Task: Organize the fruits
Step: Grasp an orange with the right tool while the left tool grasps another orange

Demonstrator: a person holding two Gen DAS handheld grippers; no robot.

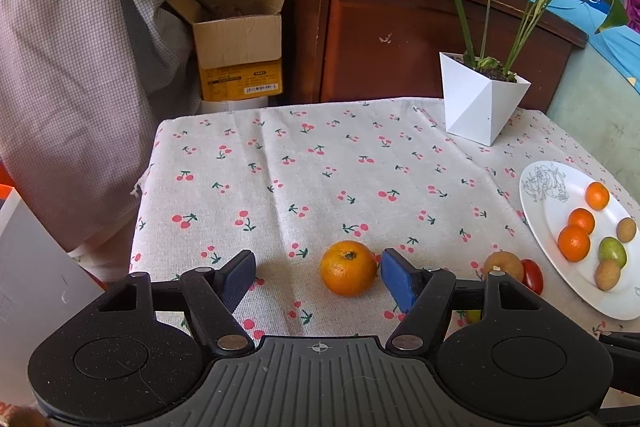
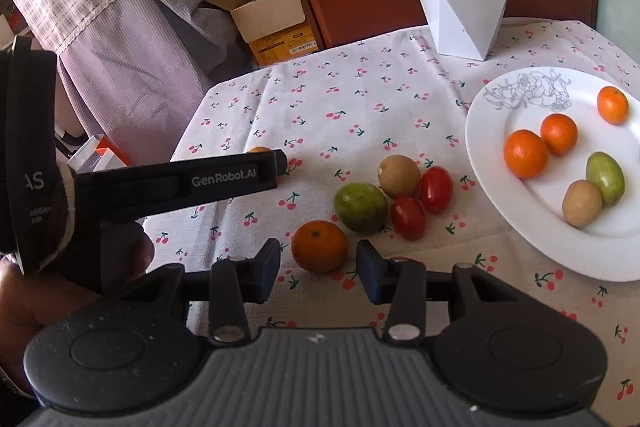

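A cherry-print tablecloth carries loose fruit. In the left wrist view one orange lies between the blue pads of my left gripper, nearer the right pad; the jaws stand open with gaps on both sides. In the right wrist view a second orange sits just ahead of my right gripper, whose jaws are open and clear of it. Beyond it lie a green fruit, a brown fruit and two red tomatoes. The white plate at right holds three oranges, a green fruit and a brown one.
A white faceted plant pot stands at the table's back right. Behind the table are a wooden cabinet and an open cardboard box. A curtain hangs past the table's left edge. A hand holds the left gripper.
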